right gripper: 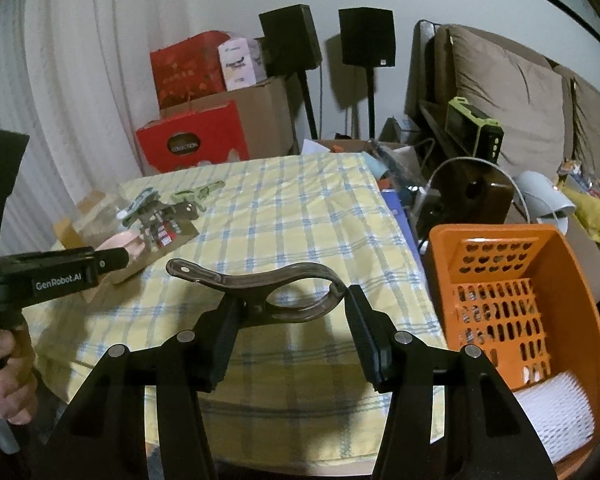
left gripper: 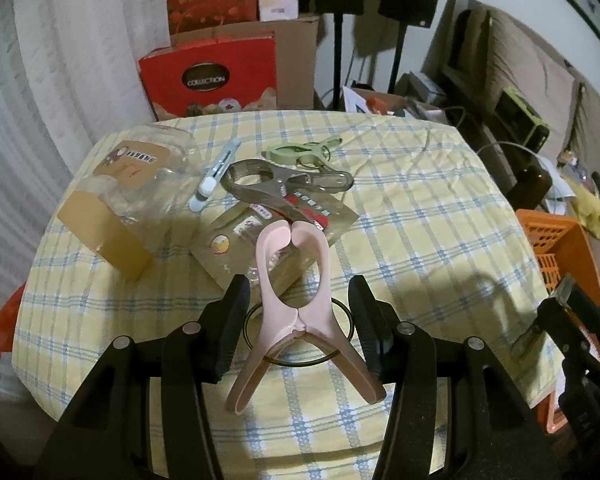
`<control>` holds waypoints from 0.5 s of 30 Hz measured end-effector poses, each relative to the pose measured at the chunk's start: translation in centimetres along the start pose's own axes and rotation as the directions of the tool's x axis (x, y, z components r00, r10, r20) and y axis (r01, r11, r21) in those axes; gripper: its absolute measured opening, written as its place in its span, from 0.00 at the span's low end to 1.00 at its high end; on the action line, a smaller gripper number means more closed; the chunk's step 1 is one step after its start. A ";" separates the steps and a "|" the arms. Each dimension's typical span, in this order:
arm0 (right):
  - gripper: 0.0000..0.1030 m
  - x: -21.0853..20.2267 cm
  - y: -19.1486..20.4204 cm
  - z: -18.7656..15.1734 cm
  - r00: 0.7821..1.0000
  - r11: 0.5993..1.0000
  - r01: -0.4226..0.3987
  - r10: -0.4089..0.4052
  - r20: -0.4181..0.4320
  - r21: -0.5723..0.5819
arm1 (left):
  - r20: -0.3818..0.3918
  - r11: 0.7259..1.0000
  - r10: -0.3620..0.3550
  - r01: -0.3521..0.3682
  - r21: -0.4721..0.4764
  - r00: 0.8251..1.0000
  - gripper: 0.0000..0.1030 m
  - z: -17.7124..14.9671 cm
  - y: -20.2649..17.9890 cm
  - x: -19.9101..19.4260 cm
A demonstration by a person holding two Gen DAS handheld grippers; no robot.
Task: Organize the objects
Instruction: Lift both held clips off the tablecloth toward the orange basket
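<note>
Right wrist view | right claw (right gripper: 290, 322) is clamping a brown clip (right gripper: 260, 286) above the checked surface (right gripper: 300, 216), beside the orange basket (right gripper: 500, 264) | left claw (left gripper: 300, 320) is gripping a pink clip (left gripper: 300, 304) | next: likely carrying the brown clip over the basket and releasing

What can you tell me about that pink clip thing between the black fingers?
The pink clip is a large, smooth plastic clothes peg. Two curved arms bow apart into a long oval opening and meet again at rounded tips, closed. Below the pivot, its two handles splay out like an upside-down V. A thin dark wire ring circles its middle. It sits between the left gripper's fingers, above the yellow checked tablecloth, tips pointing away toward a brown packet.
</note>
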State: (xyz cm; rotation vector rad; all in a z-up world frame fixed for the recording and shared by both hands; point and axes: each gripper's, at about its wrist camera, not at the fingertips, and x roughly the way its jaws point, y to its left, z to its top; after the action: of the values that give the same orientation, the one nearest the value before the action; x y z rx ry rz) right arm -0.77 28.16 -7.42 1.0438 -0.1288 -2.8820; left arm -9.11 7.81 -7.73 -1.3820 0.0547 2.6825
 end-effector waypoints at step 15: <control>0.52 -0.9 -1.4 0.4 0.998 0.998 0.063 -0.063 0.020 -0.005 | 0.010 1.000 -0.006 0.005 0.027 1.000 0.47 0.0 -0.9 -0.1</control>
State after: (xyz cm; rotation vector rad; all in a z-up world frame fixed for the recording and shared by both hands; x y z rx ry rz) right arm -0.40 29.66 -6.74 1.0372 -0.0903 -2.9473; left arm -8.88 8.71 -7.63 -1.3585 0.0860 2.6740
